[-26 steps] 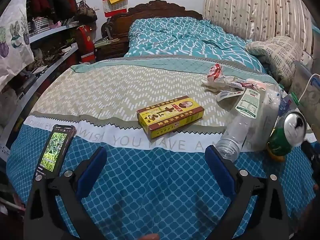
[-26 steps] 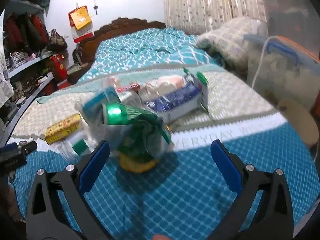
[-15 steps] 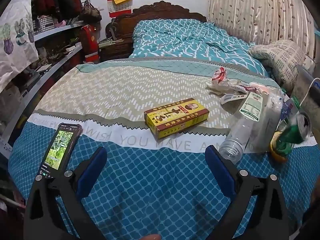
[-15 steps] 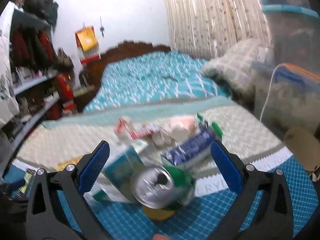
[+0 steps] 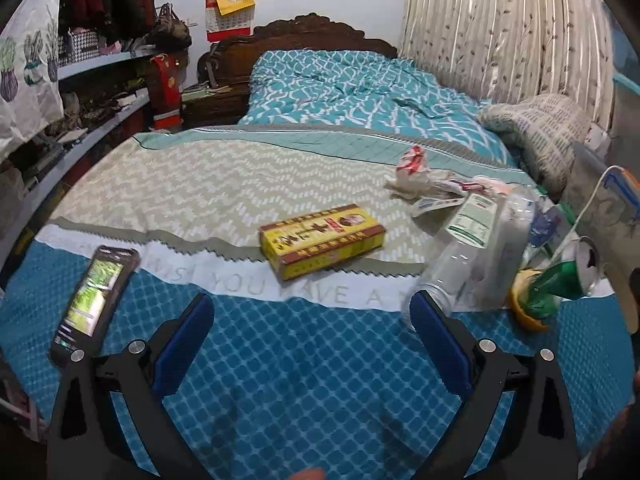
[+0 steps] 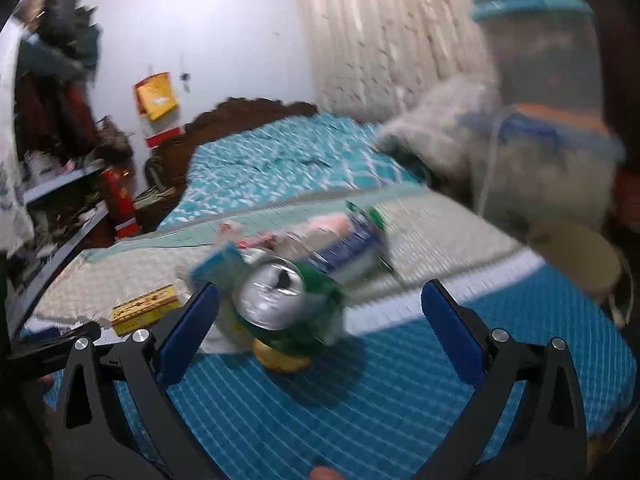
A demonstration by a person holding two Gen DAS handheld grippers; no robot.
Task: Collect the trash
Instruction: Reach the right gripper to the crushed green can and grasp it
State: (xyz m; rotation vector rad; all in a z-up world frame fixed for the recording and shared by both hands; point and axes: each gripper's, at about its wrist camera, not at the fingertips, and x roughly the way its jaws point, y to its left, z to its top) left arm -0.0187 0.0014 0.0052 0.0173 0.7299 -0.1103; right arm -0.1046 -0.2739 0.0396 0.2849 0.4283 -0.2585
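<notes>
Trash lies on the bed. A yellow box (image 5: 322,240) lies in the middle. To its right lie a clear plastic bottle (image 5: 472,248), crumpled wrappers (image 5: 424,184) and a crushed green can (image 5: 560,280) leaning on a yellow lid (image 5: 528,312). My left gripper (image 5: 312,320) is open and empty, just short of the box. My right gripper (image 6: 320,316) is open and empty; the green can (image 6: 288,304) sits between its fingers, just beyond the tips. The right wrist view is blurred; a blue-labelled bottle (image 6: 348,252) and the box (image 6: 146,308) show there.
A phone (image 5: 94,296) with a lit screen lies at the bed's left edge. Shelves (image 5: 80,120) stand to the left. A pillow (image 5: 540,136) and plastic storage bins (image 6: 544,80) stand to the right. The wooden headboard (image 5: 304,36) is at the far end.
The right gripper swung upward, then back down toward the green can, its view now blurred. The left gripper drifted slightly left and back; the trash has not moved.
</notes>
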